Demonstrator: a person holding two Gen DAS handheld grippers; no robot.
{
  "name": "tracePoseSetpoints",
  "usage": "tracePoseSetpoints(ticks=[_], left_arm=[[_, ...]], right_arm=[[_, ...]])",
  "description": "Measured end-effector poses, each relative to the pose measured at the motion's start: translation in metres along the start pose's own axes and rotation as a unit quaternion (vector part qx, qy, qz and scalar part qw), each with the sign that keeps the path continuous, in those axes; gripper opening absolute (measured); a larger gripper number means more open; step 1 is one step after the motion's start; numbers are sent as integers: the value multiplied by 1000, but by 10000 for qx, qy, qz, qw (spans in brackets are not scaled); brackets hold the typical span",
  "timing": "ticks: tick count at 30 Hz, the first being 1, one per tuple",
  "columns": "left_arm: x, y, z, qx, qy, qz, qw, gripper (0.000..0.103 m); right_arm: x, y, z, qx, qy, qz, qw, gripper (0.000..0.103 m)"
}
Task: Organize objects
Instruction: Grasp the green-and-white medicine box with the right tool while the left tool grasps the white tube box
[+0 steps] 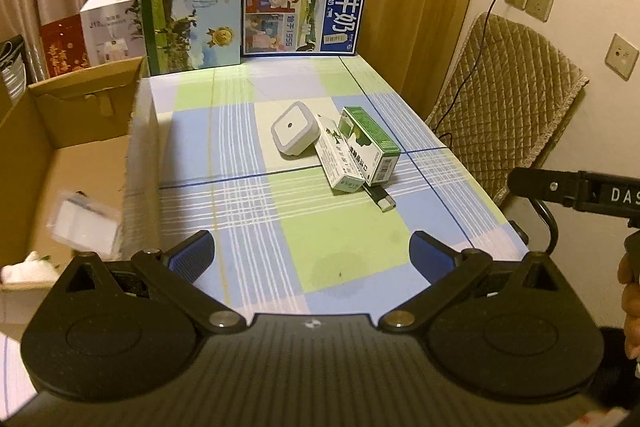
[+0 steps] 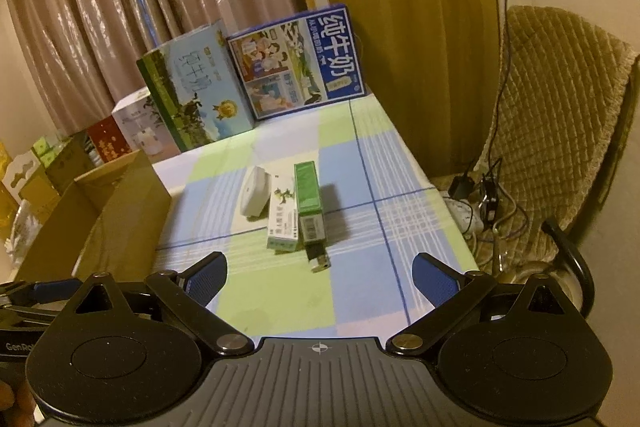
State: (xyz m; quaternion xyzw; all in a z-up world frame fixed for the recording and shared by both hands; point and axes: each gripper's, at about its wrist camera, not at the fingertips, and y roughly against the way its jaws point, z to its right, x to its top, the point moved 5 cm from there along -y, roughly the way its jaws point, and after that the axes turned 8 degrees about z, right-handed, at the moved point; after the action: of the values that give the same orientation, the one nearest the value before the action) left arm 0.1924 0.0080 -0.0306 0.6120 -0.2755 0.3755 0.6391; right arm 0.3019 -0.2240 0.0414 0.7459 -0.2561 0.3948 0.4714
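Both your grippers (image 1: pixel 312 255) (image 2: pixel 320 277) gape empty; the green box (image 2: pixel 309 203) lies mid-tabletop, lengthwise straight ahead of your right one.

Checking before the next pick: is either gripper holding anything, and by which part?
Nothing is held: the left gripper and the right gripper are both open and empty.

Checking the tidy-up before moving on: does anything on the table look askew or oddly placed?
Yes. The white square device, white-green box and green box sit bunched at angles mid-table, and the white-green box seems to lean on its neighbours. A black USB-like stick pokes out from under the boxes. Nothing looks spilled or damaged.
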Motion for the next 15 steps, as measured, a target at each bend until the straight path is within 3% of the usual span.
tracePoseSetpoints(ticks=[4, 11, 15], left_arm=[[3, -27, 2, 51, -40, -4, 10000, 102], [0, -80, 0, 139, -125, -153, 9997, 102], [-3, -109, -4, 106, -83, -215, 9997, 100]], right_arm=[[3, -31, 2, 100, 103, -75, 9999, 95], [0, -98, 10, 140, 114, -248, 9995, 72], [-2, -132, 7, 294, 137, -379, 9988, 66]])
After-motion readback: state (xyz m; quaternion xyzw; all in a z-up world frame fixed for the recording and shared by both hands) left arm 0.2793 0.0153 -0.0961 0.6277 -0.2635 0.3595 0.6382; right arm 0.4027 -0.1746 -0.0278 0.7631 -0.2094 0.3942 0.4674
